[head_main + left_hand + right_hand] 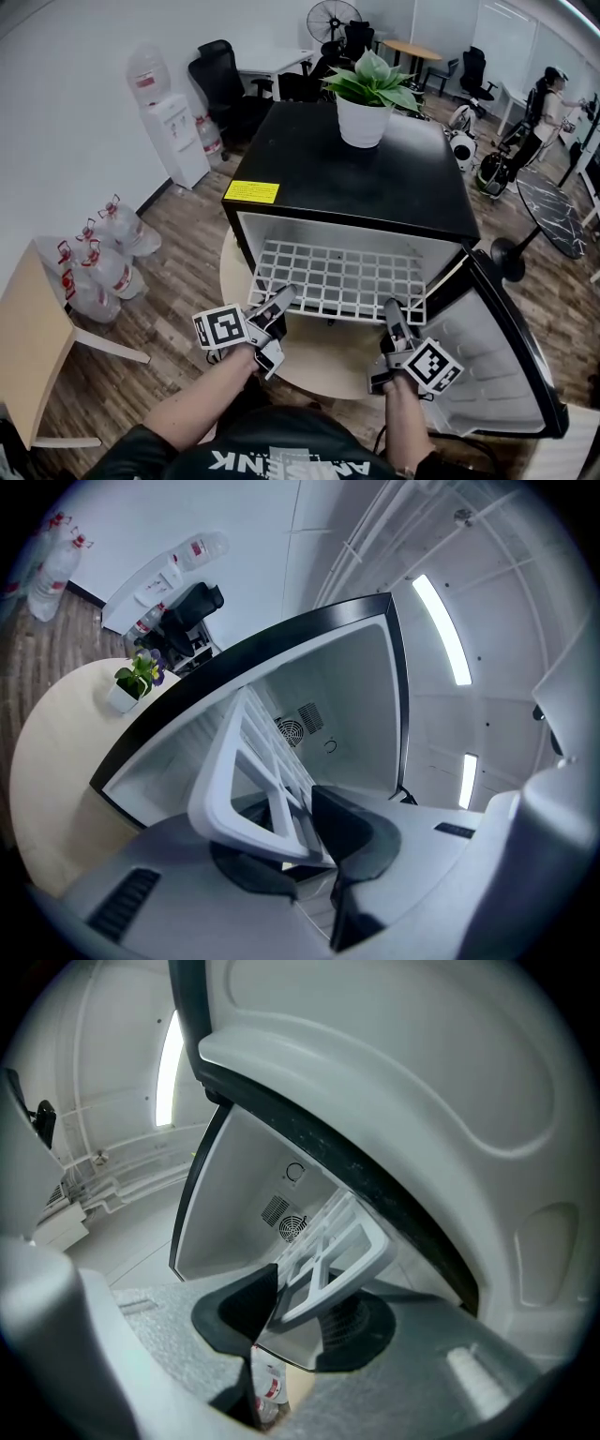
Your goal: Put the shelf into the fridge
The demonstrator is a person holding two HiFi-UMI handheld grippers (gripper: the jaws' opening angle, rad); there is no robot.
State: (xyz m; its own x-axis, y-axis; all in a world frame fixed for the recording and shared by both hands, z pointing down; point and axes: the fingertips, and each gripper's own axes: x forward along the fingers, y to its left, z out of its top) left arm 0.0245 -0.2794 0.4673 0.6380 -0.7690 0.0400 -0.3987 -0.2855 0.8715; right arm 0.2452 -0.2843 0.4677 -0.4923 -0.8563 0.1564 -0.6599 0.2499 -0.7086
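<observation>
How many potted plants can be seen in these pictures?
1. The potted plant stands on top of the black fridge, toward its back edge. No other shows; some may be hidden.

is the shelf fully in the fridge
Partly in: the shelf sticks out of the fridge, held by the left gripper and right gripper.

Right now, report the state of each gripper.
Left gripper: closed on the shelf, at its front edge.
Right gripper: closed on the same shelf's front edge.
</observation>
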